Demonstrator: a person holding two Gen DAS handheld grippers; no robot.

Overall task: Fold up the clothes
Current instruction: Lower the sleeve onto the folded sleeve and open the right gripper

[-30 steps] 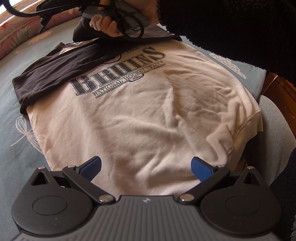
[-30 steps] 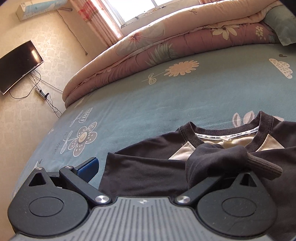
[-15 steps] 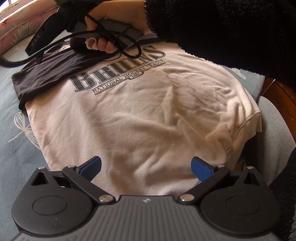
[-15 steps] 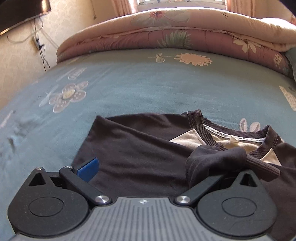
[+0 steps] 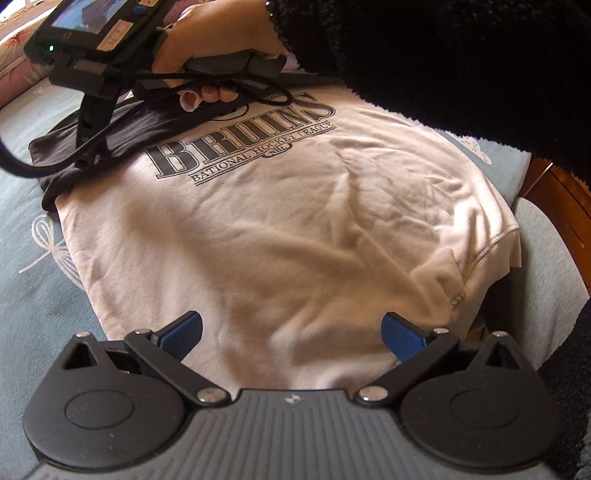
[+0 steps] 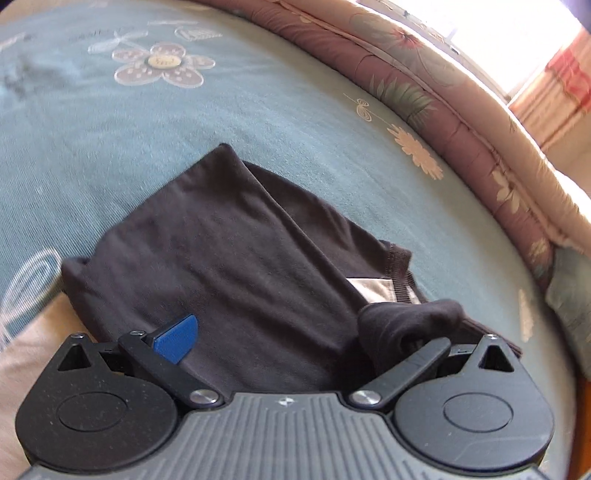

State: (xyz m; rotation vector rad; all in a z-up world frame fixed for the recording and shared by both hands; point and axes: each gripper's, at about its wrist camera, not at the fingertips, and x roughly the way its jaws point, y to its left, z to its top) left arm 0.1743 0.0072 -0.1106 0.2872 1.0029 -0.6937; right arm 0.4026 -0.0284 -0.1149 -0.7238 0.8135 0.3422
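One sweatshirt is lying face up on the bed, its cream body with the dark printed lettering reaching toward the near edge, where its hem is bunching into a wrinkled corner at the right; its dark sleeve is lying folded across the chest, toward the far side of the bed. The left hand-held gripper is hovering over the hem with its two blue fingertips spread wide and nothing between them. The right hand-held gripper is sitting over the dark sleeve; one blue fingertip is showing on its left, while a bunched cuff is covering its other finger, so whether it is pinching the cloth I cannot tell. In the left view a hand in a fuzzy black sleeve is gripping that tool's handle, and its arm, its screen and its looping cable are hiding the collar. Two quilts, stacked, are lining the far edge of the bed; one window is glaring behind them.
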